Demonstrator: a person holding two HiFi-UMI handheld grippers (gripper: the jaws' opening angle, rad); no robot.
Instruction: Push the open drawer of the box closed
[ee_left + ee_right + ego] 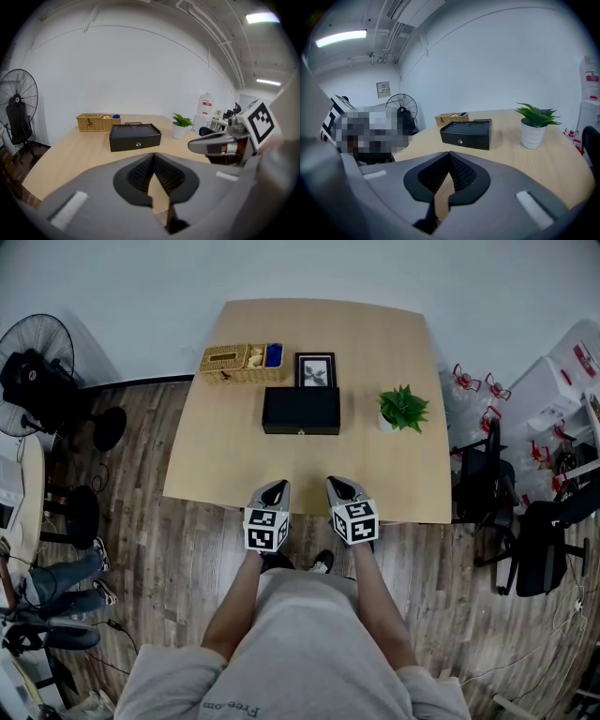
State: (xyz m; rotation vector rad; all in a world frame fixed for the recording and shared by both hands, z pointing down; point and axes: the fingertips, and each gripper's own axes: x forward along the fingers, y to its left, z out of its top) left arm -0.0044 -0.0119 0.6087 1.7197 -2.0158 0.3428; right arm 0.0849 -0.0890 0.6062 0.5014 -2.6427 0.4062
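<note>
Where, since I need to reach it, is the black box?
In the head view, the black box sits centrally on the table, in front of the framed picture, with the potted plant to its right.

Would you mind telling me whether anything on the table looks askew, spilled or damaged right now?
Nothing stands out. The black box, wicker basket, picture frame and potted plant look intact on the table, with nothing spilled. The left gripper and right gripper hover at its near edge, jaws together and empty.
</note>
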